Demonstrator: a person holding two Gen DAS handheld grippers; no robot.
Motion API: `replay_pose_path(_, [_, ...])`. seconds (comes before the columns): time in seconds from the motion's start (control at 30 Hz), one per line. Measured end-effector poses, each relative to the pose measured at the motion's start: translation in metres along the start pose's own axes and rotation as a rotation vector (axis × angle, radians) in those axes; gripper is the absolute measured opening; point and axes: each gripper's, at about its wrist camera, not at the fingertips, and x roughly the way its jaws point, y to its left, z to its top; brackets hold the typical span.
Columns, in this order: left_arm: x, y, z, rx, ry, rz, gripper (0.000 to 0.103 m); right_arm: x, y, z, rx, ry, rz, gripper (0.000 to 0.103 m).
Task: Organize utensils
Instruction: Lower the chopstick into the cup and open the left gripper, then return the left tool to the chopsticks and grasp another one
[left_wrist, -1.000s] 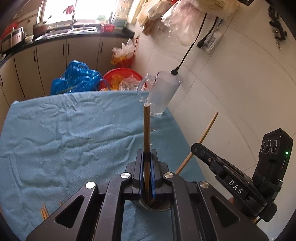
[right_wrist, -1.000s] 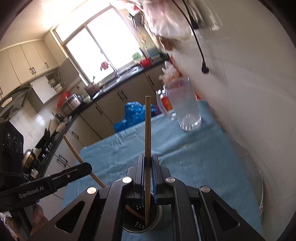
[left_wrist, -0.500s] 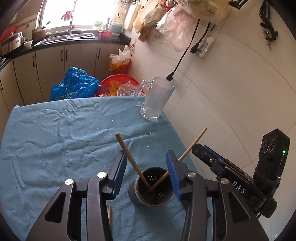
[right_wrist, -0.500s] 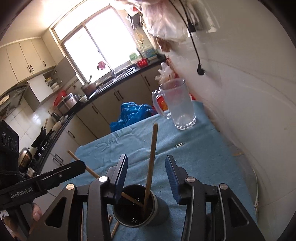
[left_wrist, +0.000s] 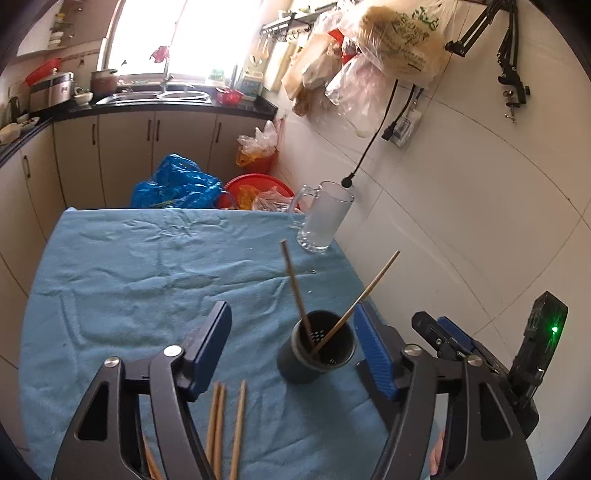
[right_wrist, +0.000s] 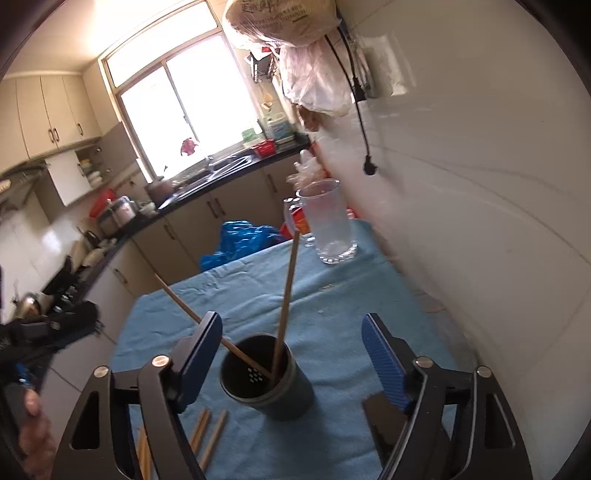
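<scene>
Loose chopsticks (left_wrist: 221, 424) lie nearest on the counter (left_wrist: 110, 280), both left gripper (left_wrist: 291, 354) and right gripper (right_wrist: 291, 354) wide open and empty, two sticks in the black holder (left_wrist: 316, 354), so next looks like grabbing another.

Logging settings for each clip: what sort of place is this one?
Most likely a lived-in home kitchen: a sink under a bright window, cream cabinets, and a cloth-covered table holding a dark utensil holder with chopsticks.
</scene>
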Motion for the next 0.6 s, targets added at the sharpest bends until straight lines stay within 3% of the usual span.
replay_pose_path(0.2, [-0.022, 0.020, -0.041, 0.016, -0.019, 0.089, 0.078, -0.015, 0.023, -0.033, -0.081, -0.031, -0.136, 0.094])
replay_pose_path(0.4, [-0.032, 0.047, -0.085, -0.007, 0.029, 0.124, 0.078, -0.016, 0.039, -0.065, -0.139, -0.010, -0.181, 0.094])
replay_pose_path(0.6, [-0.039, 0.071, -0.126, -0.010, 0.054, 0.204, 0.078, -0.015, 0.046, -0.095, -0.140, 0.017, -0.216, 0.094])
